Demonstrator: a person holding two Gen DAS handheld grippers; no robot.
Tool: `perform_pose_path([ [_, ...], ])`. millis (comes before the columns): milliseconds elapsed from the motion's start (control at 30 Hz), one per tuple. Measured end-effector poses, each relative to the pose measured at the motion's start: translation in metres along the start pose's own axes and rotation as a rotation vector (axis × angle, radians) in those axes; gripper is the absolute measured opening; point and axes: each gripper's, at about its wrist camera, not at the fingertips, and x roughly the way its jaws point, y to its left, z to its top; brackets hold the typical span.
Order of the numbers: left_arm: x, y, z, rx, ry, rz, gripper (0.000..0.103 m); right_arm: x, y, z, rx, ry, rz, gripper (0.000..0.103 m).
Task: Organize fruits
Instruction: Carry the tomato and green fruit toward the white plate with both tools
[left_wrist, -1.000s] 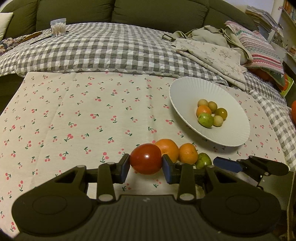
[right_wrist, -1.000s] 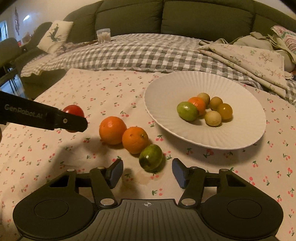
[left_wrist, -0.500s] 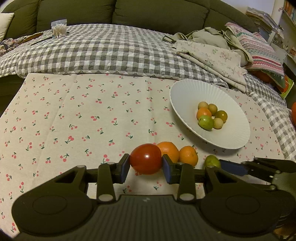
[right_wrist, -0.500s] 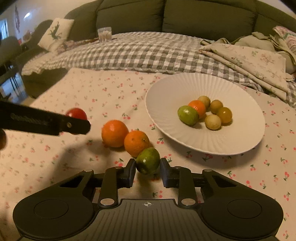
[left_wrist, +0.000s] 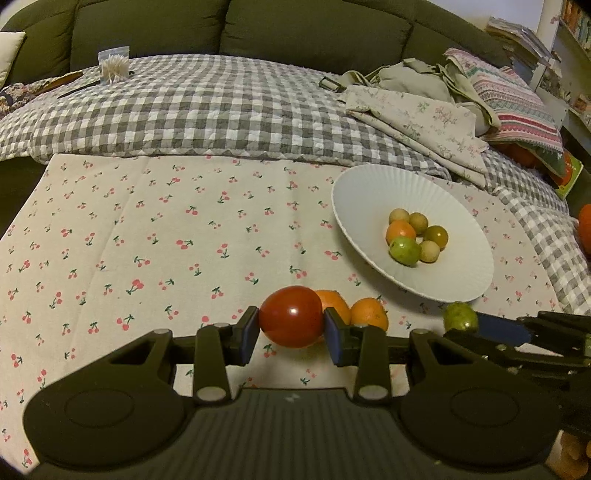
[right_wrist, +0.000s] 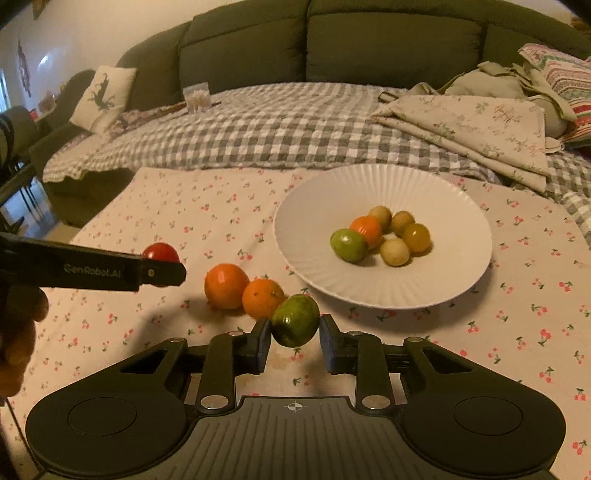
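Fruits are split between both tools: the left tool (left_wrist: 291, 332) clamps a red tomato (left_wrist: 291, 316), the right tool (right_wrist: 294, 339) grips a green fruit (right_wrist: 295, 319) clear of the cloth. Two oranges (right_wrist: 243, 290) lie just ahead of it; the white plate (right_wrist: 461, 258) sits beyond, to its right.

text: "GenRobot.AI" | on: side of left gripper (right_wrist: 162, 272) finger, black | view: right wrist | legibility: faint, blurred | other text: none readable
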Motion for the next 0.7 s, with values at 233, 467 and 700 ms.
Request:
perform_pose_path([
  [233, -0.004, -0.012, 0.004, 0.02, -0.036, -0.028, 0.036, -0.017, -0.012, 0.006, 0.041, -0.041, -0.009, 0.027],
  [467, 0.001, -0.035, 0.011, 0.037, -0.058, -0.071, 0.036, -0.029, -0.034, 0.012, 0.098, -0.079, -0.041, 0.027],
  [700, 0.016, -0.066, 0.014, 0.14, -0.095, -0.107, 0.036, -0.033, -0.065, 0.014, 0.181, -0.102, -0.087, 0.027],
])
